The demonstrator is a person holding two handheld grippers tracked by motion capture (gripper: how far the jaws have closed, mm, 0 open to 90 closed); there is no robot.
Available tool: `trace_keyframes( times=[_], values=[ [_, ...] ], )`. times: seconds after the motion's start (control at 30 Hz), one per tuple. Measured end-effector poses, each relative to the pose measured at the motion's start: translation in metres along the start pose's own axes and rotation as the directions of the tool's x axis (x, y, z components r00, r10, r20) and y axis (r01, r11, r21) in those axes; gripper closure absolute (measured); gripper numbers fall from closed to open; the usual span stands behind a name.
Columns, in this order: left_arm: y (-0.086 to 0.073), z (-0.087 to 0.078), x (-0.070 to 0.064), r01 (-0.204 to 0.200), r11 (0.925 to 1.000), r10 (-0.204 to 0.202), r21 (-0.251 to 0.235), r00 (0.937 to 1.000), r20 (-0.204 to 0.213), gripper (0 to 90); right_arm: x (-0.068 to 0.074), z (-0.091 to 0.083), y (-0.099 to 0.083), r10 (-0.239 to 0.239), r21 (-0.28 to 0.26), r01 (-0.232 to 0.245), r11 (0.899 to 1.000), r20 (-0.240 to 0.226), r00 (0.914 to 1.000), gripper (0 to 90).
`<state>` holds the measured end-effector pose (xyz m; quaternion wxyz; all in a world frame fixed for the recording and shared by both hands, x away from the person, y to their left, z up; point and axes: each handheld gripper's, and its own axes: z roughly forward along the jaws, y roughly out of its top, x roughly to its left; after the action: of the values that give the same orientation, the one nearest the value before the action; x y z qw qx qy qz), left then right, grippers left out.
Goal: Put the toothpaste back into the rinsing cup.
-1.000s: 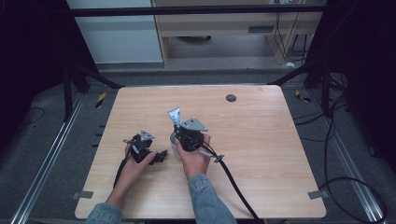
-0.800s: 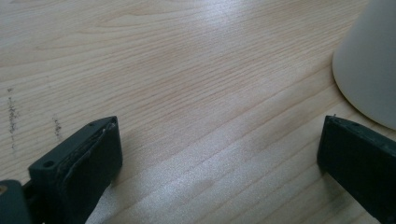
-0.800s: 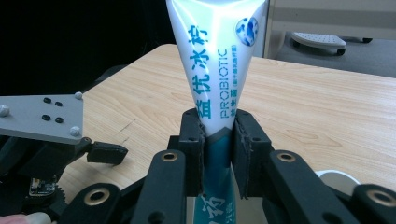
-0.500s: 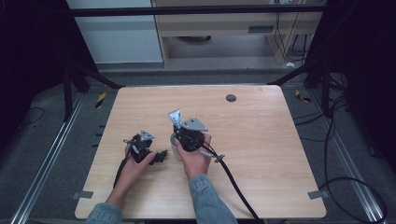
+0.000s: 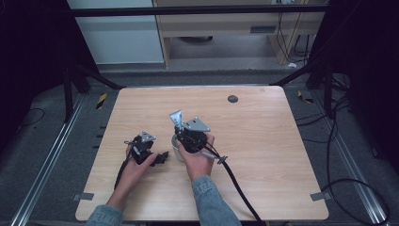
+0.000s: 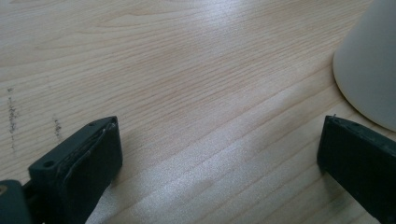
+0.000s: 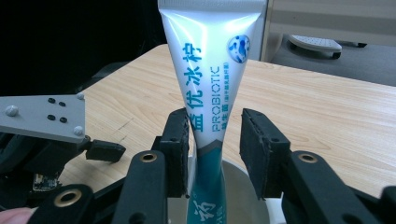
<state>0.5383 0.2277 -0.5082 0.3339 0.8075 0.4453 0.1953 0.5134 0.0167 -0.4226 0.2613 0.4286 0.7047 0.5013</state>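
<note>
A white and teal toothpaste tube [image 7: 210,70] stands upright with its lower end inside a white cup [image 7: 243,186] on the wooden table [image 5: 263,132]. My right gripper [image 7: 215,140] straddles the tube just above the cup's rim. Its jaws are open: the left pad is against the tube and a gap shows on the right. From above, the tube [image 5: 176,117] pokes up over the cup [image 5: 177,147] beside the right gripper [image 5: 179,128]. My left gripper [image 5: 162,156] rests low on the table left of the cup, open with nothing between its jaws [image 6: 219,154]. The cup's wall [image 6: 369,60] is just beyond its right jaw.
A dark round grommet [image 5: 232,99] sits in the tabletop at the far side. The right gripper's black cable [image 5: 240,188] trails toward the near edge. Dark frame posts and a floor with cables surround the table.
</note>
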Motion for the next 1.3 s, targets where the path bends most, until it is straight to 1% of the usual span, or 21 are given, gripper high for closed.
trace_keyframes(
  times=[0.2, 0.63, 0.8, 1.0, 1.17, 1.3],
  values=[
    [0.000, 0.000, 0.000, 0.000, 1.0000, 0.000, 0.000, 1.0000, 0.000, 0.0, 0.000, -0.003, 0.001, -0.007, 0.015, 0.007, 1.000, 0.001, 1.0000, 57.1],
    [0.000, 0.000, 0.000, 0.000, 1.0000, 0.000, 0.000, 1.0000, -0.001, 0.0, 0.000, -0.009, 0.003, -0.018, 0.026, 0.019, 0.999, -0.010, 0.9998, 54.8],
    [0.000, 0.000, 0.000, 0.000, 1.0000, 0.000, 0.000, 1.0000, -0.001, 0.0, 0.001, -0.010, 0.002, -0.022, 0.042, 0.022, 0.999, -0.016, 0.9996, 53.1],
    [0.000, 0.000, 0.000, 0.000, 1.0000, 0.000, 0.000, 1.0000, 0.000, 0.0, 0.003, -0.012, 0.002, -0.027, 0.041, 0.028, 0.999, -0.023, 0.9994, 52.3],
    [0.000, 0.000, 0.000, 0.000, 1.0000, 0.000, 0.000, 1.0000, 0.000, 0.0, 0.003, -0.014, 0.002, -0.033, 0.054, 0.035, 0.998, -0.028, 0.9991, 50.4],
    [0.000, 0.000, 0.000, 0.000, 1.0000, 0.000, 0.000, 1.0000, 0.000, 0.0, 0.001, -0.019, 0.004, -0.042, 0.074, 0.044, 0.996, -0.036, 0.9985, 47.4]
  ],
)
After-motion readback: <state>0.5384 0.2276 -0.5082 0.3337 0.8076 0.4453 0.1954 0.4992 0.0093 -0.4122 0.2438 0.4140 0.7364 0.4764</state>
